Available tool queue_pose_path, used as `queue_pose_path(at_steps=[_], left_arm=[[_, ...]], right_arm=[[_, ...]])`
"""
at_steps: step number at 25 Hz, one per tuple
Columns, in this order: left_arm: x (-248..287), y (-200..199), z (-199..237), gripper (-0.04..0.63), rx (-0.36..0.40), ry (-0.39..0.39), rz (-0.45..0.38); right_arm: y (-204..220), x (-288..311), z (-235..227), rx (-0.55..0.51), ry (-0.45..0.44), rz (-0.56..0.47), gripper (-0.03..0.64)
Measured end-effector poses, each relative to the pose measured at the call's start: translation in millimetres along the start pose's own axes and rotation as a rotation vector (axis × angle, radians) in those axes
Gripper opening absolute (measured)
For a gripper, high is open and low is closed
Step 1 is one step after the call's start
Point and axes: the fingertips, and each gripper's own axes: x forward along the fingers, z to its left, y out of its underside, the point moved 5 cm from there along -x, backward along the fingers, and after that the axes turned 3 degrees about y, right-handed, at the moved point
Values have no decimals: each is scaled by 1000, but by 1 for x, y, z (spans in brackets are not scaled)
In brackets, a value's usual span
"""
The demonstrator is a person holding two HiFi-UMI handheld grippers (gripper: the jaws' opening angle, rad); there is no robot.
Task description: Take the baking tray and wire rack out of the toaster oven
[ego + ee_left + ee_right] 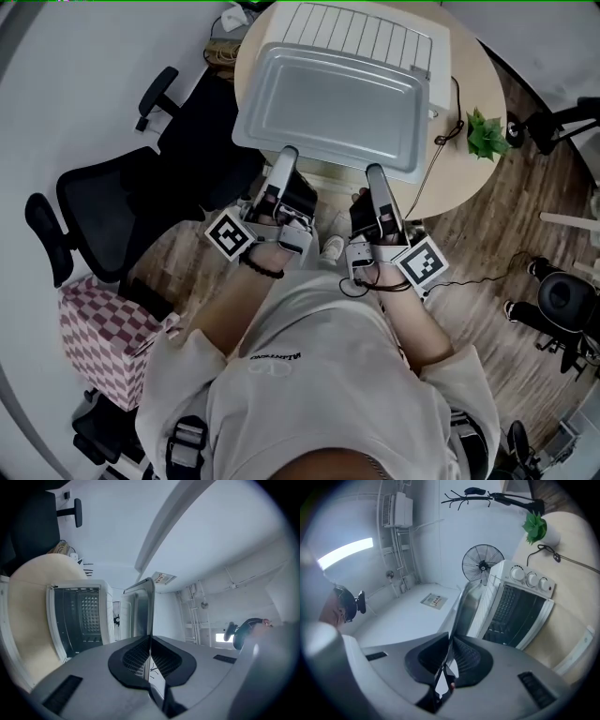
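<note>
The left gripper [285, 153] and the right gripper [375, 172] are each clamped shut on the near rim of the baking tray [333, 103], one towards each near corner (the thin rim shows edge-on between the pads), holding it in the air over the near edge of the round table [469, 183]. Behind the tray, mid-table, stands the white toaster oven [439, 52] with what looks like the wire rack [356, 33] on top, and a potted plant [486, 134] sits by the table's right edge. A black office chair [112, 206] and a checkered box [98, 337] stand on the wood floor [506, 253].

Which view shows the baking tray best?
Head view: the whole baking tray shows, held by the left gripper and right gripper. Each gripper view shows only its rim, edge-on, clamped in the jaws.
</note>
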Motion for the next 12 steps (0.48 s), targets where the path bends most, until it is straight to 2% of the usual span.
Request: queue_pose_path(at_steps=[3, 12], left_arm=[[26, -8, 11, 8, -5, 18, 12], [107, -24, 57, 11, -7, 22, 40]], right_arm=[[-16, 21, -5, -33, -1, -25, 31], [-66, 83, -36, -17, 48, -100, 31]])
